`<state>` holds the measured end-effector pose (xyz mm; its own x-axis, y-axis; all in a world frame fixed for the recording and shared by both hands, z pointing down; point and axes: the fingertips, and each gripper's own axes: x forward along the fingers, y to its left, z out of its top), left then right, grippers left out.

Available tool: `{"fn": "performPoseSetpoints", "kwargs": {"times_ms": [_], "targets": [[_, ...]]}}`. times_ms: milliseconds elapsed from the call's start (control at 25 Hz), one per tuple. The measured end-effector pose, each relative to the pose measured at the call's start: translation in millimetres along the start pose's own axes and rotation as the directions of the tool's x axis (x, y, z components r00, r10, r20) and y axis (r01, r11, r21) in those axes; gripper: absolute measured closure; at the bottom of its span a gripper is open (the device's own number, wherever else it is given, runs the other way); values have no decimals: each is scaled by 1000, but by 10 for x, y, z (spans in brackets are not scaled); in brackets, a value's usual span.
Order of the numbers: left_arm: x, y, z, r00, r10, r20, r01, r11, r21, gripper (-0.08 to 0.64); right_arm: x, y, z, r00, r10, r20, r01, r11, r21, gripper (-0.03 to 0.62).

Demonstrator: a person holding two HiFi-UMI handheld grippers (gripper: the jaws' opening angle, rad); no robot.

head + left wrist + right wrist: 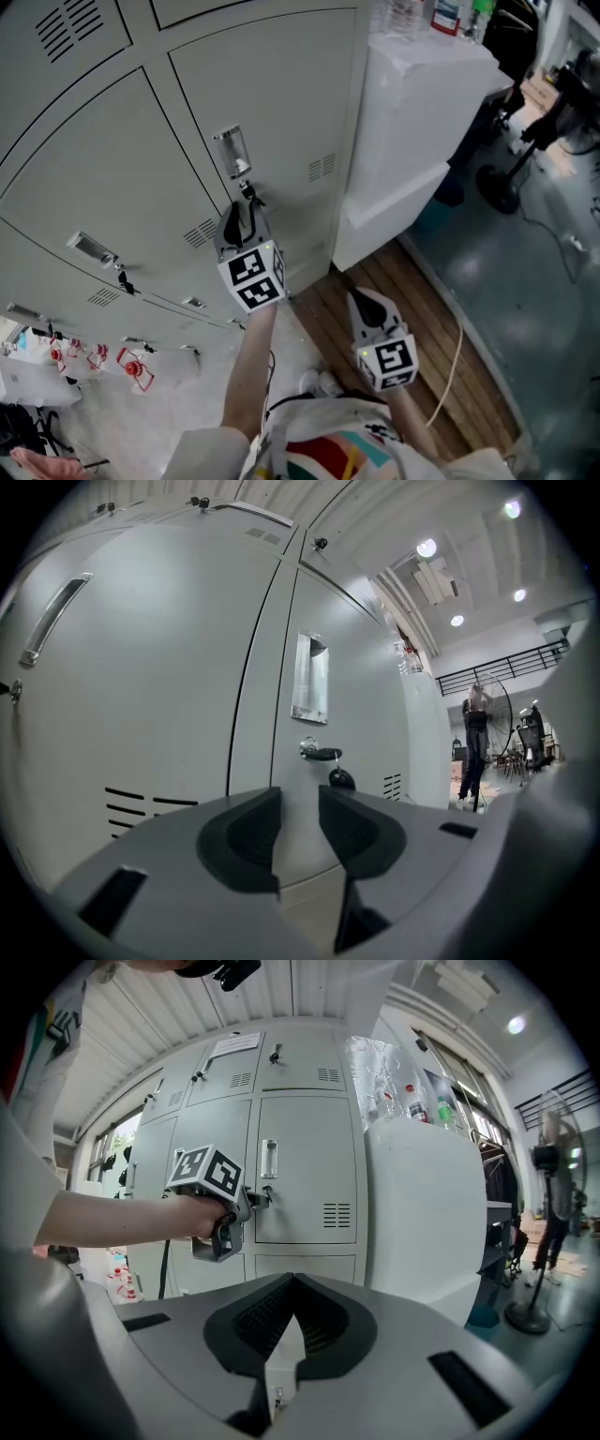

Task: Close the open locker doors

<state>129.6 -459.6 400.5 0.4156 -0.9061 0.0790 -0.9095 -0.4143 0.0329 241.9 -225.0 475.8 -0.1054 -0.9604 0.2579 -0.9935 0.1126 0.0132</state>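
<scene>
Two empty grippers; our left gripper [246, 204] holds its jaws narrowly apart just short of the key [323, 755] in the locker door [361, 658], which looks flush already; our right gripper [364, 302] hangs low, jaws together; we should press squarely beside that key.

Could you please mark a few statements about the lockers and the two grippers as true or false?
1. A key sits in the lock of the locker door ahead of the left gripper. True.
2. The left gripper's jaws stand apart with nothing between them. True.
3. The right gripper is clamped on that key. False: its jaws are together on nothing, away from the lockers.
4. The top of the white cabinet beside the lockers is bare. False: bottles stand on it.
</scene>
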Motion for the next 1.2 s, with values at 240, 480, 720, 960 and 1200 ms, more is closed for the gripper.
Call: {"fn": "performPoseSetpoints", "kwargs": {"times_ms": [240, 480, 720, 960, 1200], "targets": [[-42, -91, -11, 999, -35, -15, 35, 999, 11, 399, -76, -13, 31, 999, -17, 27, 17, 1000, 2, 587], [-257, -173, 149, 998, -35, 54, 33, 999, 37, 400, -179, 4, 89, 999, -10, 35, 11, 1000, -18, 586], [-666, -225, 374, 988, -47, 150, 41, 998, 45, 469, -294, 56, 121, 999, -4, 52, 5, 1000, -23, 586], [-1090, -363, 537, 975, -108, 196, 97, 993, 65, 523, -401, 158, 189, 997, 13, 80, -10, 999, -35, 586], [-1637, -537, 685, 952, -146, 268, 127, 988, 88, 545, -521, 212, 285, 993, 16, 113, -11, 999, -46, 587]]}}
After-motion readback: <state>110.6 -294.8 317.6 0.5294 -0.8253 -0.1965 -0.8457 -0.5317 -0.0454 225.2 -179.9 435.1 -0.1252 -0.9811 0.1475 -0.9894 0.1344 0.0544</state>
